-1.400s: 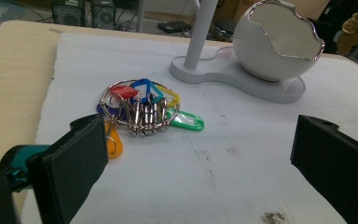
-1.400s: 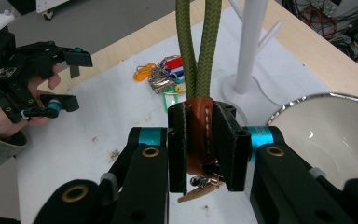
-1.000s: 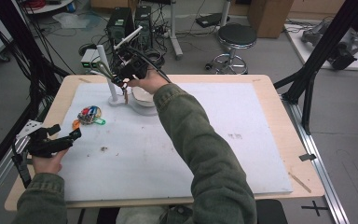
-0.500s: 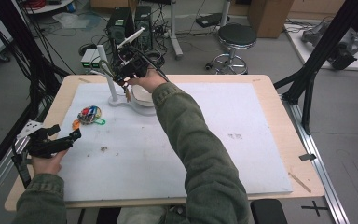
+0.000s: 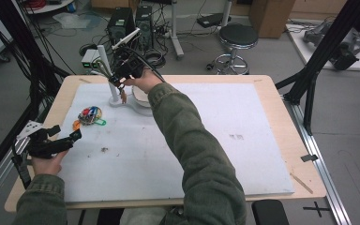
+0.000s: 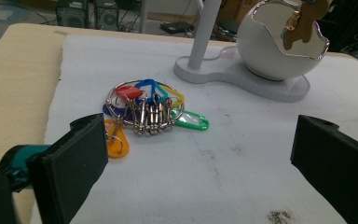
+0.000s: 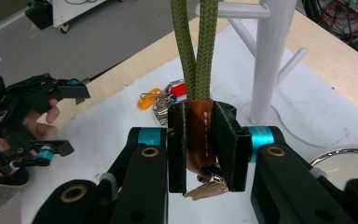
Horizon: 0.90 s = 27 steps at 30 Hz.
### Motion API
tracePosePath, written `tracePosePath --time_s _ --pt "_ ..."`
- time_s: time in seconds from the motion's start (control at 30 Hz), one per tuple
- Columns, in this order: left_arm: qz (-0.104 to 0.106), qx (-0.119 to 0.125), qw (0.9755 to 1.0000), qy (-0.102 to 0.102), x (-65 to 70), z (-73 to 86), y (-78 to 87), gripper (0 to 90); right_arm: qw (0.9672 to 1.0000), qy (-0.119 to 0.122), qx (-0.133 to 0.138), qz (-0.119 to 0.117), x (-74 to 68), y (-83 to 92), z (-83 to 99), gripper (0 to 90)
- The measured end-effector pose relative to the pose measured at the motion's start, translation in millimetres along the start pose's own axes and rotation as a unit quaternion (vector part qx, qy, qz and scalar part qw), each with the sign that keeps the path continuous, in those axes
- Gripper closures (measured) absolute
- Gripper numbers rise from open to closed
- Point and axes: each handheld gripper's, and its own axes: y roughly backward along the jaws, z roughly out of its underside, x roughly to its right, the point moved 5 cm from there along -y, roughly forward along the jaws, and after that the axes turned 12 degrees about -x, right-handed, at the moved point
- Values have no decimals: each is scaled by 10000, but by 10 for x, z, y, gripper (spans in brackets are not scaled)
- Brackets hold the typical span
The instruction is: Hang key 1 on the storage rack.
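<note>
My right gripper (image 7: 200, 154) is shut on the brown leather tab (image 7: 199, 123) of an olive-green cord loop (image 7: 196, 46), and small keys (image 7: 207, 189) dangle beneath the tab. In the high view this gripper (image 5: 120, 83) hangs beside the white stand's post (image 5: 108, 70), the tab (image 5: 123, 96) just above the white bowl (image 5: 139, 96). My left gripper (image 5: 68, 133) rests open at the table's left edge. Its view shows the jaws wide apart (image 6: 205, 158), aimed at a key bundle with coloured tags (image 6: 144, 109) lying on the white mat.
The egg-shaped bowl (image 6: 279, 46) sits on the stand's white base (image 6: 233, 74) at the back left of the white mat (image 5: 225, 136). The post carries short side pegs (image 7: 291, 60). Computers, cables and a stool (image 5: 236, 37) stand on the floor beyond the table.
My right gripper has sunk a little with the strap, still beside the white post. The left hand has stayed where it was.
</note>
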Motion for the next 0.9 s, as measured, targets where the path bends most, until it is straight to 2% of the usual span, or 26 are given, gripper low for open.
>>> tracePosePath --time_s 0.23,0.43,0.5,0.6,0.77,0.83,0.87,0.9 --pt "-2 -1 10000 1 -5 1 0 44 9998 -162 -73 48 70 -73 -15 747" --pt "11 -6 10000 7 -10 2 0 44 9993 -296 -97 183 104 -109 -29 723" --pt "9 -16 10000 4 -14 3 -2 44 9992 -296 -83 236 116 -99 -23 636" --pt "5 -13 10000 3 -12 2 -1 44 9992 -237 -85 314 124 -77 6 383" --pt "14 -34 10000 -20 -3 5 -6 44 9985 -270 -30 477 171 -8 107 203" --pt "11 -36 10000 -20 -1 5 -10 44 9987 -310 -22 405 182 12 167 150" --pt "12 -38 10000 -23 -1 6 -10 44 9987 -287 17 415 191 26 200 108" --pt "9 -38 10000 -28 -2 6 -8 44 9985 -291 27 463 196 39 226 107"
